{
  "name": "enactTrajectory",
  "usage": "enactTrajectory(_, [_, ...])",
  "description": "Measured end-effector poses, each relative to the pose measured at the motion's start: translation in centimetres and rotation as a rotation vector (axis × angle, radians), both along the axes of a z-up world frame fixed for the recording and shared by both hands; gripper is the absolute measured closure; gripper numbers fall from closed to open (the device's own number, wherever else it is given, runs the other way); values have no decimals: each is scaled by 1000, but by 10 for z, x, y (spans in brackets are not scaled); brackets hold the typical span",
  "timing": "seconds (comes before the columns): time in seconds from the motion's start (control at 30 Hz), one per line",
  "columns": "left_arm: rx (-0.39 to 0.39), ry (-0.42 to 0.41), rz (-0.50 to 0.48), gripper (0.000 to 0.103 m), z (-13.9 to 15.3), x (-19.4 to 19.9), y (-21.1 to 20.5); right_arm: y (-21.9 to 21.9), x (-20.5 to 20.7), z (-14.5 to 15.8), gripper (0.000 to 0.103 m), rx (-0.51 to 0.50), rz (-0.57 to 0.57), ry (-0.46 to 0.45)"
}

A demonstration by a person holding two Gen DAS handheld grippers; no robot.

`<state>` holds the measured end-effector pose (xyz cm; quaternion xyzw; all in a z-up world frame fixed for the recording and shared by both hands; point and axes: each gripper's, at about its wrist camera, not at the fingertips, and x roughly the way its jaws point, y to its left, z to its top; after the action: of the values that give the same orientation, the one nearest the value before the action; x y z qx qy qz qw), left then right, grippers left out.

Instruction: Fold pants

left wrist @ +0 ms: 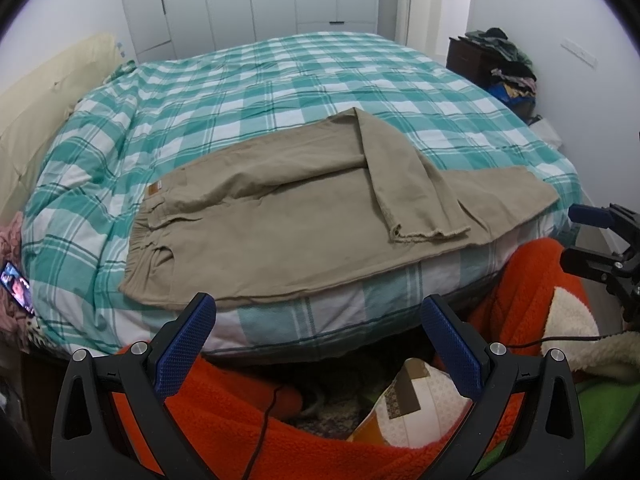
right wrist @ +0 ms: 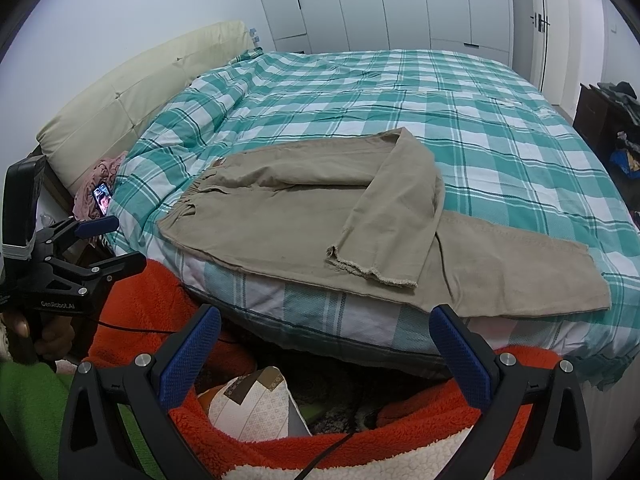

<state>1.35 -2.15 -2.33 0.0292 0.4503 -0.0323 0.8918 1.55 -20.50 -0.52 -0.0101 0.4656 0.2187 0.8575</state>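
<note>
Pants [left wrist: 280, 216] lie flat on the bed [left wrist: 248, 80] near its front edge, waistband to my left, one leg stretched right, the other folded back across it so its frayed hem sits near the middle. My left tool [left wrist: 318, 346] hangs just short of the bed edge, fingers spread apart and holding nothing. My right tool [right wrist: 324, 354] is likewise wide apart and empty, low in front of the mattress, over an orange blanket [right wrist: 280, 452]. A phone [left wrist: 18, 288] rests at the bed's left side
</note>
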Motion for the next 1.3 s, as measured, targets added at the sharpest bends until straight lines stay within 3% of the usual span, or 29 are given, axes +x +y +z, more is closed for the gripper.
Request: enactTrajectory(1.3, [3,-1,-11,1,3,1,0,3,1,-2,0,-2,14,5])
